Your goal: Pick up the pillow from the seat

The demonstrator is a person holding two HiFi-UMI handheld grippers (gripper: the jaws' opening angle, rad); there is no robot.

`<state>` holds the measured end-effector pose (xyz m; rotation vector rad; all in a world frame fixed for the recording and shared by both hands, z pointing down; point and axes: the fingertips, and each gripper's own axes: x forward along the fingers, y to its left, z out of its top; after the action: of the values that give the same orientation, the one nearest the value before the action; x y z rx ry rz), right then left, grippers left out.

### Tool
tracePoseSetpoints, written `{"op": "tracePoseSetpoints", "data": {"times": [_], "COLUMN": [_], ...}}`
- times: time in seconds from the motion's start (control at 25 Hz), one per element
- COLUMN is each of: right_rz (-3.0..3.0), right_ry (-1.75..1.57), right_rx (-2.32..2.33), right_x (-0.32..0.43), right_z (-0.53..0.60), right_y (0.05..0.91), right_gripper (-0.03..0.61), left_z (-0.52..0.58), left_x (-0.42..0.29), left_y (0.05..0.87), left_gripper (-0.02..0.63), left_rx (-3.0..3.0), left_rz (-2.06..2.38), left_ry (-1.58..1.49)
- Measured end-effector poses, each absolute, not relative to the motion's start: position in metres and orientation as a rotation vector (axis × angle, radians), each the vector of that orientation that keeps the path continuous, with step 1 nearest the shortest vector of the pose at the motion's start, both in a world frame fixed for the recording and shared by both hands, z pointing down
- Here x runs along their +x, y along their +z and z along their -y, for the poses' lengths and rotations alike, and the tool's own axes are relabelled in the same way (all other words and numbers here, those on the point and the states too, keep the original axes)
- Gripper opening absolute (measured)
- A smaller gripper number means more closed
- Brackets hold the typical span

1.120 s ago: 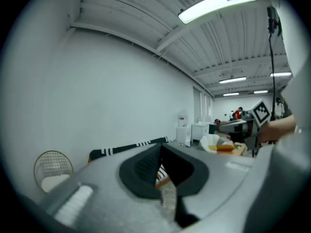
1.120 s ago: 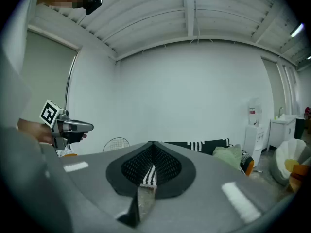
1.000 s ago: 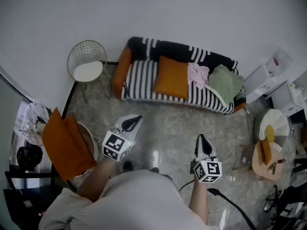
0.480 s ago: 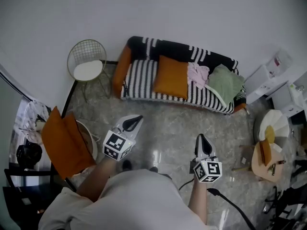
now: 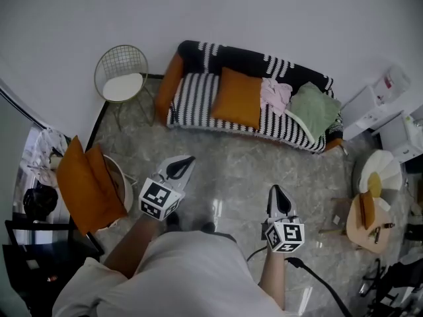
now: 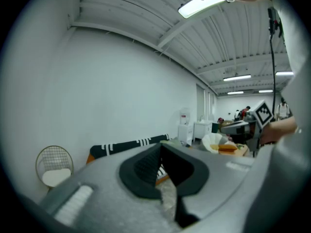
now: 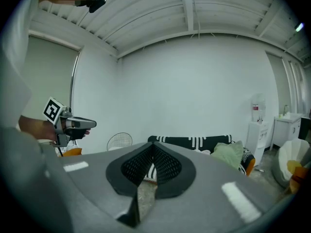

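Orange pillow [image 5: 238,99] lay on the striped sofa [image 5: 195,101] at twelve o'clock, well apart from my left gripper [image 5: 182,166] and right gripper [image 5: 277,195] — both pressed together, empty. I judged it the approach; next, the jaws had to spread.

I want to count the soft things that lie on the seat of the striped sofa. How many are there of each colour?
Orange pillow: 1
Pink cloth: 1
Green soft thing: 1
Total on the striped sofa: 3
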<state>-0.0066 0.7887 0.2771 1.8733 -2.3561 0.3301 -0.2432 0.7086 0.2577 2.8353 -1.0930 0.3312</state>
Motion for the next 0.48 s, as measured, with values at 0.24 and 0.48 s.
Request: {"op": "tracePoseSetpoints", "data": {"times": [0.24, 0.48], "right_rz": [2.364, 2.379], "right_ry": [0.331, 0.333], "right_rx": [1.834, 1.801], "right_x": [0.025, 0.039], "right_z": [-0.789, -0.785], "right_y": [0.283, 0.289], "right_gripper": [0.006, 0.006], "left_z": [-0.714, -0.719], "left_x": [-0.217, -0.202], "left_y": [0.263, 0.269], "left_gripper": [-0.002, -0.002], "left_rx": [2.829, 2.822], "left_rz": [1.112, 1.123], "left_ry": [0.328, 0.333]}}
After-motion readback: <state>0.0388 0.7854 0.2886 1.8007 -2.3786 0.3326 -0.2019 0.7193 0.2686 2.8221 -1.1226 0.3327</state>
